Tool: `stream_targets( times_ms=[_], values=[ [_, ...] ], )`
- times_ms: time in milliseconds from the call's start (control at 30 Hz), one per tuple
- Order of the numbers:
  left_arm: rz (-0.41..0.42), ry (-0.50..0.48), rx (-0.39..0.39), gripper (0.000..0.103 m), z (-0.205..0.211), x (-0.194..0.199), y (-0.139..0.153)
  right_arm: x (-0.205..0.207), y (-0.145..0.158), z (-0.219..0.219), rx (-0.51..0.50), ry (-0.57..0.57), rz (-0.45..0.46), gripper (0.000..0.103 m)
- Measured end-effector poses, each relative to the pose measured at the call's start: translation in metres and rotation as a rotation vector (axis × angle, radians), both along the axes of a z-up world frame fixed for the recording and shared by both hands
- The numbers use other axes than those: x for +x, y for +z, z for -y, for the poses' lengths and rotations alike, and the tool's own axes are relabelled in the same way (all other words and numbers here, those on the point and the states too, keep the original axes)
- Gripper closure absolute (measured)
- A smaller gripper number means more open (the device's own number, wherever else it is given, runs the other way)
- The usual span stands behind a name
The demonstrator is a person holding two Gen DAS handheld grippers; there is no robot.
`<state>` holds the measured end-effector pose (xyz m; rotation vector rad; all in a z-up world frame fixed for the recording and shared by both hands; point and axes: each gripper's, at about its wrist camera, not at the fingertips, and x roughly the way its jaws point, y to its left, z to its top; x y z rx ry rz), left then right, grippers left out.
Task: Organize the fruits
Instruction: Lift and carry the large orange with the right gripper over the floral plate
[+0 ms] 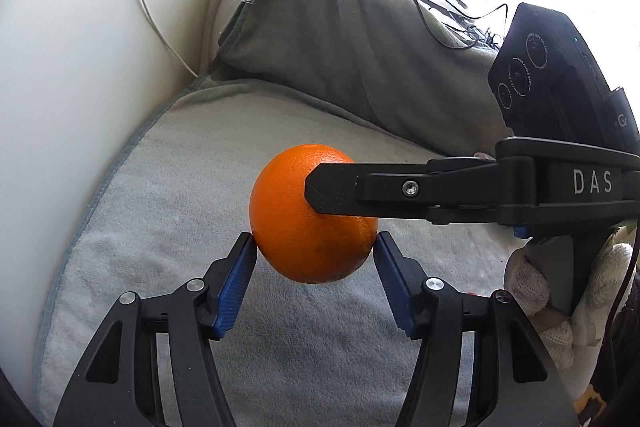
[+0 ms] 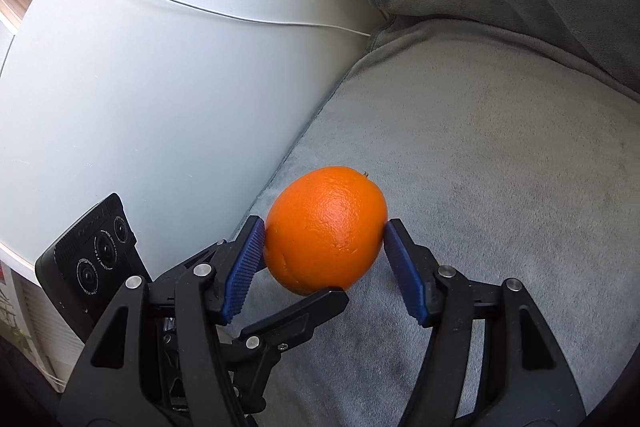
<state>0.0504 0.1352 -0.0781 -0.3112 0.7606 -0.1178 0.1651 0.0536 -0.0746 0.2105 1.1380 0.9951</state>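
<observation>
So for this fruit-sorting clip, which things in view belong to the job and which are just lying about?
Part of the job:
- orange, clamped by both grippers at once
- left gripper
- right gripper

Just lying about:
- grey towel beneath
- darker green-grey cloth bunched behind
- white cable on the white surface
- black cables at the back

We read the white letters "D A S" on the black arm of the right gripper (image 1: 316, 187), where it reaches in from the right of the left wrist view. Beside it, the black camera block (image 1: 560, 83) carries fine white print ringed around its three lenses, too small for us to read, and a pale mark like a "G" lower on its side. In the right wrist view, the other camera block (image 2: 92, 263) shows similar ring print, also unreadable.
</observation>
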Motion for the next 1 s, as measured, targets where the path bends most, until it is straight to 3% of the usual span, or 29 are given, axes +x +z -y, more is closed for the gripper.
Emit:
stream_targets(
  times_ms=[1000],
  values=[
    [0.067,-0.264,0.035,0.043,0.145,0.037,0.035,-0.007,0.041,0.182,0.038,-0.265,0.080,0.038]
  ],
)
